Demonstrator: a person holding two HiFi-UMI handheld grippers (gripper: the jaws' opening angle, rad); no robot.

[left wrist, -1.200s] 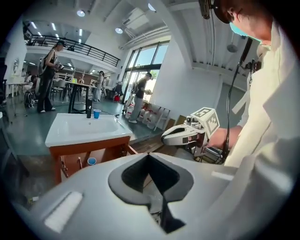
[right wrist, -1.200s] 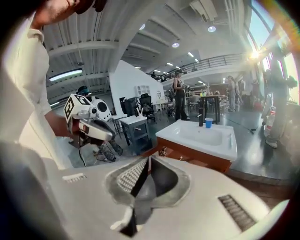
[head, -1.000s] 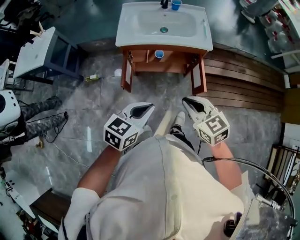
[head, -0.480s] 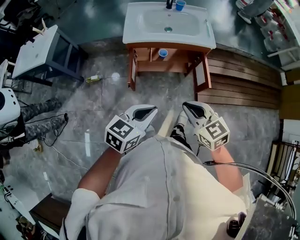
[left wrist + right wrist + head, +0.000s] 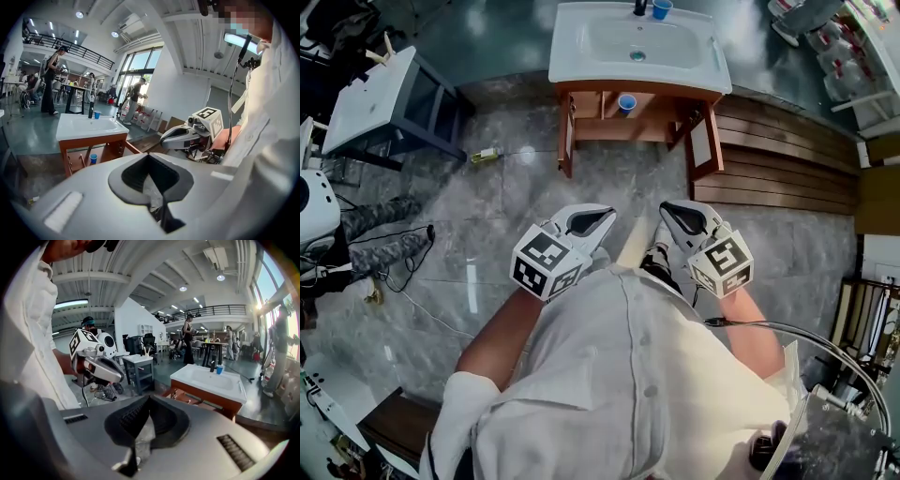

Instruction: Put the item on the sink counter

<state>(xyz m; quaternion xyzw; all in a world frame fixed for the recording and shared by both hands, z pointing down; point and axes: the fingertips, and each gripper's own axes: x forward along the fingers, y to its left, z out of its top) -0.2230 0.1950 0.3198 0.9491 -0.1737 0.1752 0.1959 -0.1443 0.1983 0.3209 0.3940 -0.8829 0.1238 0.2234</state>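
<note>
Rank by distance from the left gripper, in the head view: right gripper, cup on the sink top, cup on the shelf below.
1. Right gripper, beside the left gripper.
2. Cup on the shelf, under the sink.
3. Cup on the sink top, far back.

A big open workshop hall: mezzanine railing, tall windows, a freestanding sink cabinet.

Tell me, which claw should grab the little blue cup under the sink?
Probably left. Both claws are shut and empty, but the left claw sits slightly nearer in line with the small blue plastic cup on the wooden shelf, and its own view shows that cup clearly.
</note>
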